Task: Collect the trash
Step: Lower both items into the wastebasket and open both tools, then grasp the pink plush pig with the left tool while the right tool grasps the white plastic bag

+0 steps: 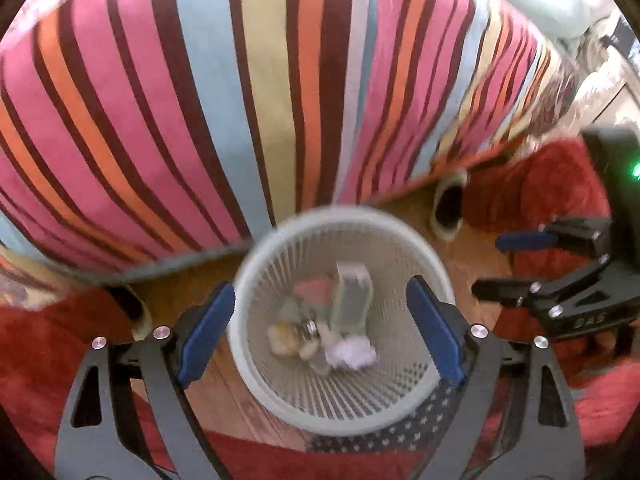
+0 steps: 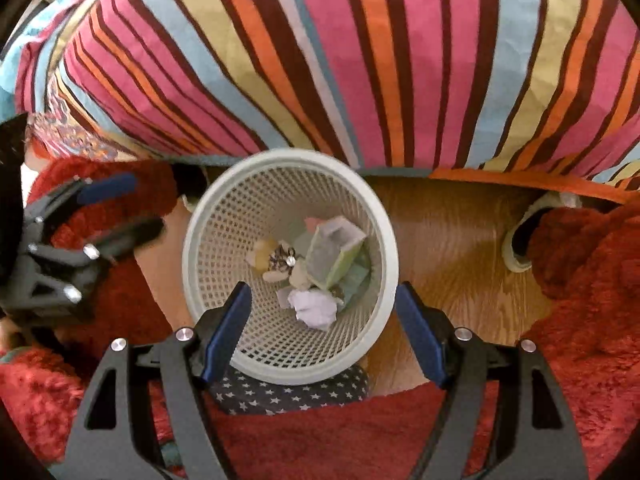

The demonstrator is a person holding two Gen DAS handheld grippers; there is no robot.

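Note:
A white mesh waste basket (image 1: 400, 408) stands on the wooden floor below both grippers; it also shows in the right wrist view (image 2: 224, 208). It holds trash: a crumpled white paper ball (image 1: 352, 354) (image 2: 314, 309), a pale green carton (image 1: 352, 300) (image 2: 336, 256) and small scraps. My left gripper (image 1: 320, 332) is open and empty above the basket. My right gripper (image 2: 322, 328) is open and empty above it too. The right gripper shows at the right of the left wrist view (image 1: 520, 268), and the left gripper at the left of the right wrist view (image 2: 120, 208).
A striped bedspread (image 1: 248, 92) (image 2: 360, 60) hangs behind the basket. Red fluffy fabric (image 1: 560, 192) (image 2: 592, 280) lies on both sides. Two slippers (image 1: 448, 204) (image 2: 520, 240) sit by the bed edge. A star-patterned cloth (image 2: 288, 394) lies under the basket's near rim.

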